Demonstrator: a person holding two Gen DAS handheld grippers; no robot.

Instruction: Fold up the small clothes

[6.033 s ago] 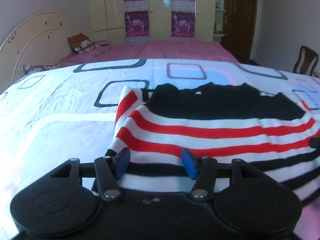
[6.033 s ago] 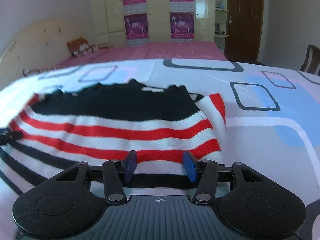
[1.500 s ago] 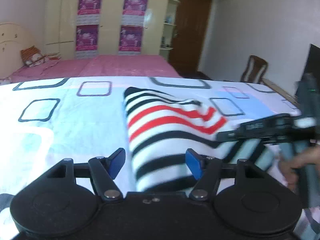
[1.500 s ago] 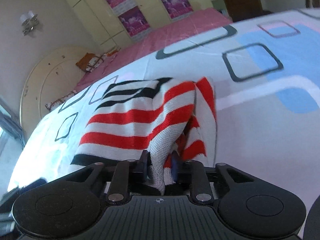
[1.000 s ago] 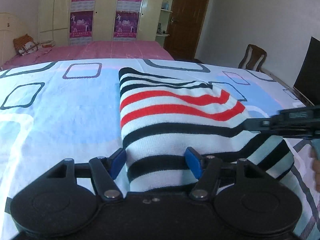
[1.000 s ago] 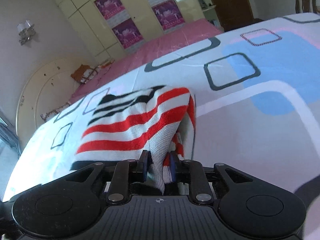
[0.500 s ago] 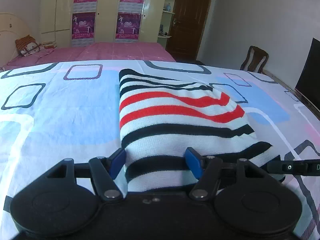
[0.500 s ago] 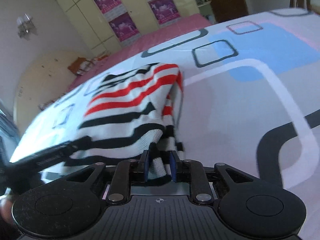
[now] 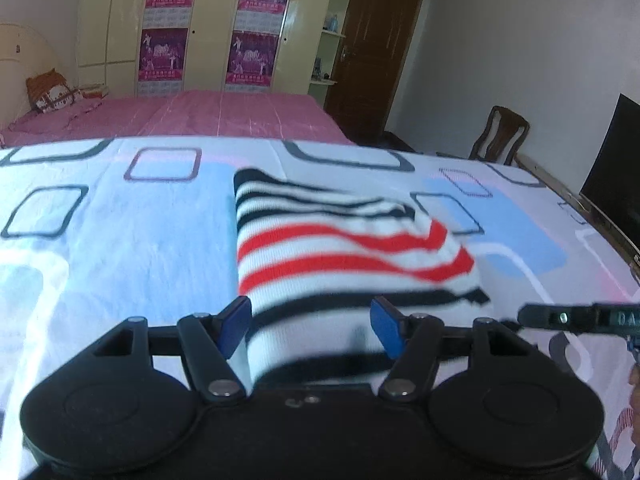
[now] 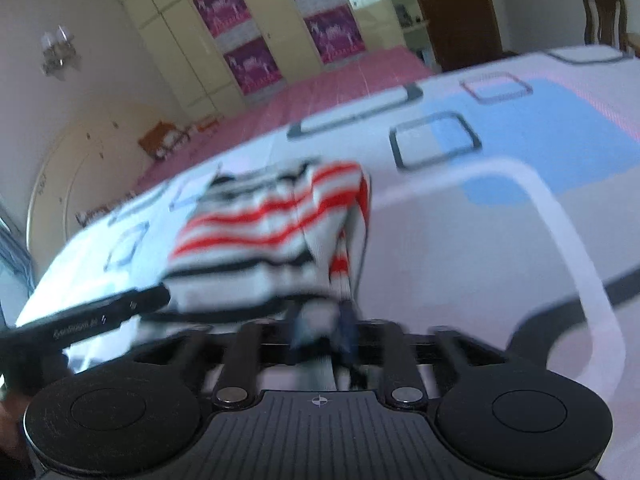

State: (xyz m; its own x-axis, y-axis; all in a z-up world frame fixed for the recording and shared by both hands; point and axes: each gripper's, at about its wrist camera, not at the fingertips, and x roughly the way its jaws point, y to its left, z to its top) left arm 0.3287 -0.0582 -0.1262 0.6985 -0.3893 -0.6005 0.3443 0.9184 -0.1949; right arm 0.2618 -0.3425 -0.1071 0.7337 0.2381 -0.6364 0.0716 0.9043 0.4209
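A small sweater with red, black and white stripes (image 9: 344, 256) lies folded on the patterned bedsheet (image 9: 120, 240). My left gripper (image 9: 311, 326) is open, and its blue pads stand either side of the sweater's near edge. My right gripper (image 10: 323, 326) is shut on the sweater's near edge (image 10: 320, 316); the view is blurred. The rest of the sweater (image 10: 272, 232) stretches away from it to the upper left. The left gripper's body (image 10: 88, 322) shows at the left of the right wrist view. The right gripper's finger (image 9: 580, 318) shows at the right of the left wrist view.
A pink bed (image 9: 224, 116) with a pillow (image 9: 52, 92) lies behind the sheet. A wardrobe with purple posters (image 9: 208, 28), a brown door (image 9: 380, 48), a wooden chair (image 9: 500, 136) and a dark screen (image 9: 612, 168) stand around the room.
The right gripper has drawn the sweater's edge back and the cloth bunches toward it. The left gripper has stayed open at the near edge and shifted a little, while the right gripper's finger rose in its view.
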